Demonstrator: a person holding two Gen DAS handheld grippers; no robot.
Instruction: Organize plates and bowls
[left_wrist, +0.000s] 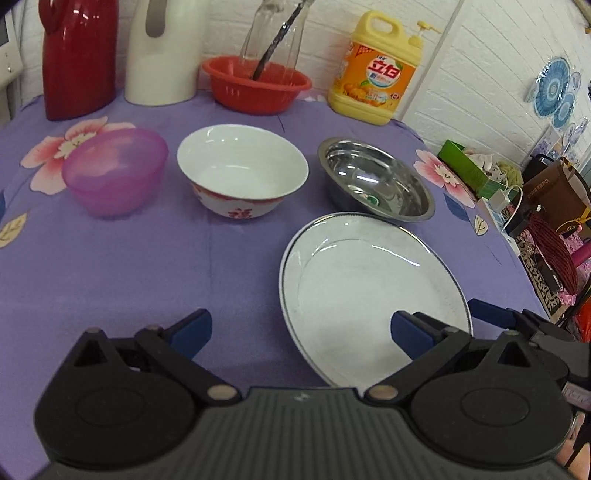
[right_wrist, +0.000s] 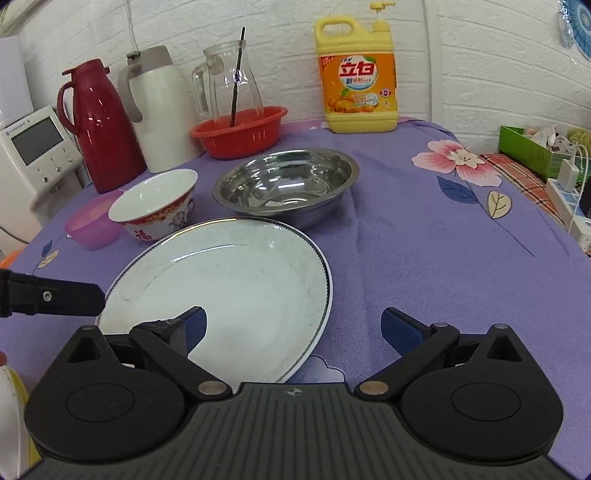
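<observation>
A white plate (left_wrist: 369, 291) (right_wrist: 229, 291) with a dark rim line lies flat on the purple floral cloth. Behind it stand a steel bowl (left_wrist: 376, 177) (right_wrist: 288, 181), a white bowl with red pattern (left_wrist: 242, 170) (right_wrist: 155, 203) and a pink plastic bowl (left_wrist: 114, 170) (right_wrist: 92, 221), all upright and apart. My left gripper (left_wrist: 303, 332) is open, its right finger over the plate's near edge, its left finger over bare cloth. My right gripper (right_wrist: 291, 328) is open, its left finger above the plate's near right part, nothing between the fingers. The left gripper's finger (right_wrist: 55, 297) shows at the plate's left edge.
At the back stand a red thermos (right_wrist: 99, 125), a white thermos (right_wrist: 159, 107), a glass jug in a red basket (right_wrist: 240, 129) and a yellow detergent bottle (right_wrist: 356, 77). A white brick wall is behind. The table's right edge (right_wrist: 554, 221) drops to clutter and a power strip (right_wrist: 565, 195).
</observation>
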